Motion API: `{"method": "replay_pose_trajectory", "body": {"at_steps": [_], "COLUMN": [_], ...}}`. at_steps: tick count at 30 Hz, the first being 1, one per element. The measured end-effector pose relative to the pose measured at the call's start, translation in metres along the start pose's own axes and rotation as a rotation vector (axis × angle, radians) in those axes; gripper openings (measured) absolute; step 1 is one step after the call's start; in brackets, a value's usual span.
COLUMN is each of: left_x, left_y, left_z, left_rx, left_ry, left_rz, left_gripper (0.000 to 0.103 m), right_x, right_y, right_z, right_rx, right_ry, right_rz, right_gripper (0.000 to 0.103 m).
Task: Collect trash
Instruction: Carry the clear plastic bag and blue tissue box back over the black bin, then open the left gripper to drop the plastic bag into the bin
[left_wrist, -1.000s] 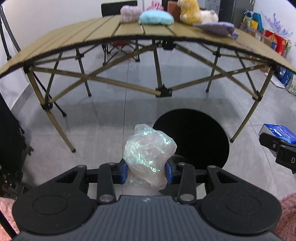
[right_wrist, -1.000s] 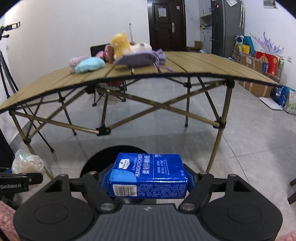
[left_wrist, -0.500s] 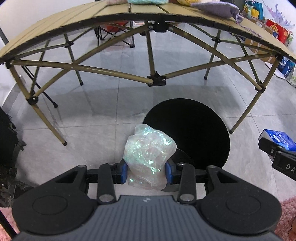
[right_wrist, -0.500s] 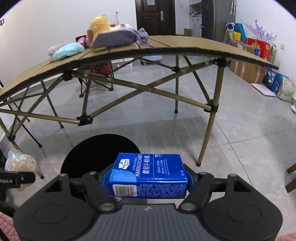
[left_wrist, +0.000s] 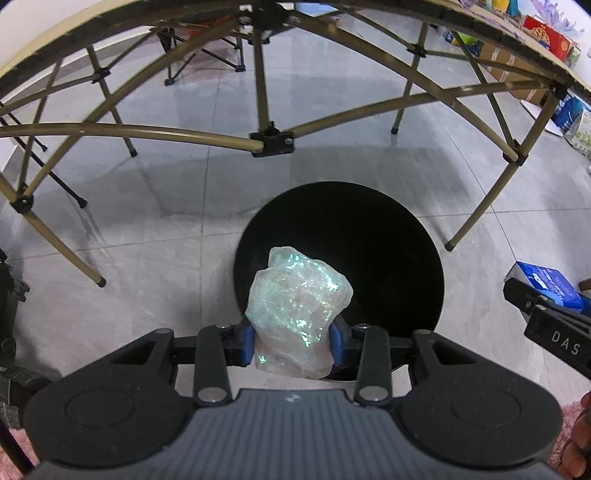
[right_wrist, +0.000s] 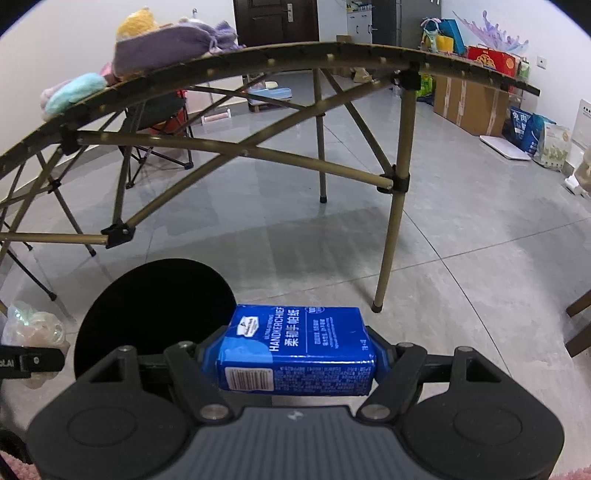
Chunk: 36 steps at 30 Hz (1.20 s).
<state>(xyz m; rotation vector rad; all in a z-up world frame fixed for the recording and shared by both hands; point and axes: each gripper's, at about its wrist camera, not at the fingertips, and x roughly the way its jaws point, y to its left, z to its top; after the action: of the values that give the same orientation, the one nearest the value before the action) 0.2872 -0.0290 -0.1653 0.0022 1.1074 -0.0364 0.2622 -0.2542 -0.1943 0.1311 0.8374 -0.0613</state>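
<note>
- Left wrist view: the left hand-held gripper (left_wrist: 291, 339) is clamped on a crumpled plastic wad (left_wrist: 297, 314); the wad hangs over the near edge of the black bin (left_wrist: 388, 258) on the floor.
- Right wrist view: the right hand-held gripper (right_wrist: 291, 360) is clamped on a blue tissue pack (right_wrist: 295, 350), just right of the bin (right_wrist: 155, 302); the tabletop (right_wrist: 332, 50) arches above.

Bin (left_wrist: 369, 236) interior black, unreadable

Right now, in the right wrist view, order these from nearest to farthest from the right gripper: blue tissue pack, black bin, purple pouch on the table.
1. blue tissue pack, between its jaws.
2. black bin, on the floor, lower left.
3. purple pouch, on the tabletop, upper left.
</note>
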Motion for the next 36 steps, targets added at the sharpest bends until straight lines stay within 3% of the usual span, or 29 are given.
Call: {"method": "replay_pose_trajectory", "body": {"at_steps": [14, 36], "left_x": [0.036, 0.064], "left_y": [-0.027, -0.053], "left_z": [0.018, 0.021], "left_rx": [0.002, 0.003], "left_ry": [0.067, 0.12], "left_rz": [-0.026, -0.018], "left_gripper": [0.038, 0.041], "right_x": [0.013, 0.039], "right_y": [-0.005, -0.034], "right_z": [-0.008, -0.015], "right_rx": [-0.078, 0.017], "right_ry": [-0.013, 0.058], "right_rz": [-0.083, -0.146], "right_gripper": [0.073, 0.073]}}
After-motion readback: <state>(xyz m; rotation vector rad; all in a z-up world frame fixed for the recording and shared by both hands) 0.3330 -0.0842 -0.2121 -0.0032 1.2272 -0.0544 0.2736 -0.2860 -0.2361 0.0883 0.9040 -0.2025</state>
